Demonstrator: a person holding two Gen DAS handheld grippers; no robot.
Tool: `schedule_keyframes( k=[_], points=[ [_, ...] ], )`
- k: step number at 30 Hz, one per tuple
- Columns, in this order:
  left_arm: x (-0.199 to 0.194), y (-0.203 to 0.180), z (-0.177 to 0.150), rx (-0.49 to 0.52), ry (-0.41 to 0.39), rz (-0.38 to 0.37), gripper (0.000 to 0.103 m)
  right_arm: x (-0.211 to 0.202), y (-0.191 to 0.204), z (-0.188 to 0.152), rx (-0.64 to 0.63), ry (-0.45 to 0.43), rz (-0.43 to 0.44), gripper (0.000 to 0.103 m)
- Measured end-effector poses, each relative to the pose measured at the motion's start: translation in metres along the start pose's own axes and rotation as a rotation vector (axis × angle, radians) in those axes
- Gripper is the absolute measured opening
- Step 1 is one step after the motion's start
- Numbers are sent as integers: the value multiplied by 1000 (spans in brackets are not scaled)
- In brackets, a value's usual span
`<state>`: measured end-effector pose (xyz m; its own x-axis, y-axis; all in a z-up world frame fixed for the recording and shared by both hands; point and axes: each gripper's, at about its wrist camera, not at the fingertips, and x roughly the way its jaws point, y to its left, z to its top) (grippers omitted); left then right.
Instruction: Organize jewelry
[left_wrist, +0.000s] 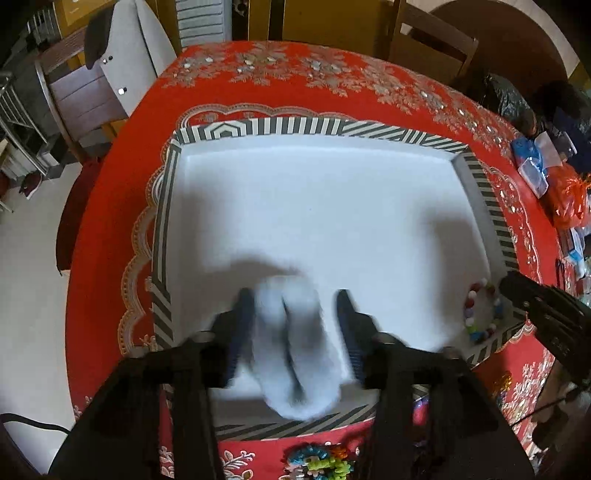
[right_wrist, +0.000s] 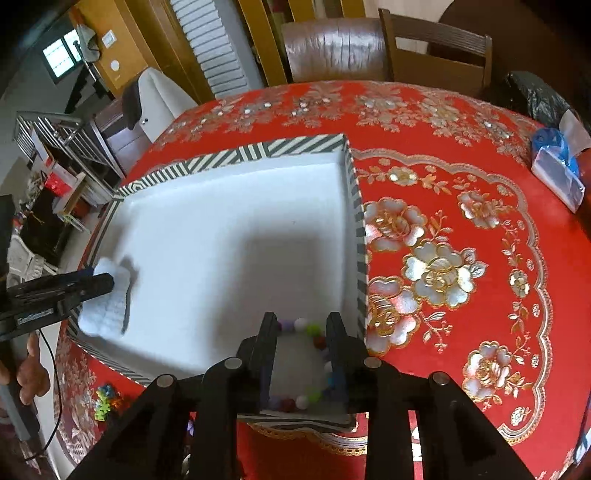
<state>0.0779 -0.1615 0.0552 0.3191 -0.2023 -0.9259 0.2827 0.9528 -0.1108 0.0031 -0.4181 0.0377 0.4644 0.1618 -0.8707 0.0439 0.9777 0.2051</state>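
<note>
A shallow tray with a black-and-white striped rim (left_wrist: 484, 192) (right_wrist: 356, 206) and a white floor sits on the red tablecloth. My left gripper (left_wrist: 295, 317) is open inside the tray's near edge. A white beaded piece (left_wrist: 295, 350) (right_wrist: 110, 306) lies between its fingers, blurred, and no finger grips it. My right gripper (right_wrist: 301, 325) is open over the tray's near right corner. A bracelet of coloured beads (right_wrist: 314, 332) (left_wrist: 480, 314) lies on the tray floor between its fingers. The right gripper also shows in the left wrist view (left_wrist: 524, 295).
A colourful bead item (left_wrist: 321, 461) (right_wrist: 105, 400) lies on the red floral cloth (right_wrist: 461, 258) in front of the tray. Plastic bags and a blue-and-clear packet (right_wrist: 557, 166) sit at the table's right edge. Chairs (right_wrist: 436, 48) stand behind the table.
</note>
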Motion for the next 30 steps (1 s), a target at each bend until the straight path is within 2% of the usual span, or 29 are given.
schedule_keyframes(
  k=[1, 2, 7, 11, 16, 19, 21, 25, 26, 27, 28, 30],
  points=[
    [-2, 0, -2, -2, -11, 3, 64, 1, 1, -4, -4, 13, -6, 26],
    [-4, 2, -3, -4, -15, 6, 66, 2, 0, -6, -5, 23, -7, 26],
    [0, 11, -13, -40, 20, 9, 67, 1, 9, -30, -18, 66, -26, 26],
    [-1, 13, -24, -57, 28, -1, 67, -8, 12, -50, 9, 79, 6, 26],
    [2, 7, -39, -37, 55, 13, 68, -20, 10, -50, 22, 44, -1, 26],
    [-3, 5, -42, -38, 35, 29, 68, -55, 10, -46, 42, -54, 43, 28],
    [-14, 3, -42, -39, 0, 46, 68, -76, 14, -48, 33, -119, 54, 38],
    [-40, -2, -41, -22, -81, 50, 68, -117, 26, -61, 11, -242, 41, 44],
    [-47, -4, -42, -15, -101, 50, 67, -122, 26, -67, 25, -252, 54, 50],
    [-55, -7, -45, -8, -121, 52, 68, -124, 27, -73, 42, -251, 70, 62],
    [-62, -9, -48, -3, -139, 50, 68, -124, 26, -79, 59, -245, 93, 66],
    [-77, -14, -56, 8, -177, 46, 68, -121, 28, -87, 68, -210, 97, 68]
  ],
)
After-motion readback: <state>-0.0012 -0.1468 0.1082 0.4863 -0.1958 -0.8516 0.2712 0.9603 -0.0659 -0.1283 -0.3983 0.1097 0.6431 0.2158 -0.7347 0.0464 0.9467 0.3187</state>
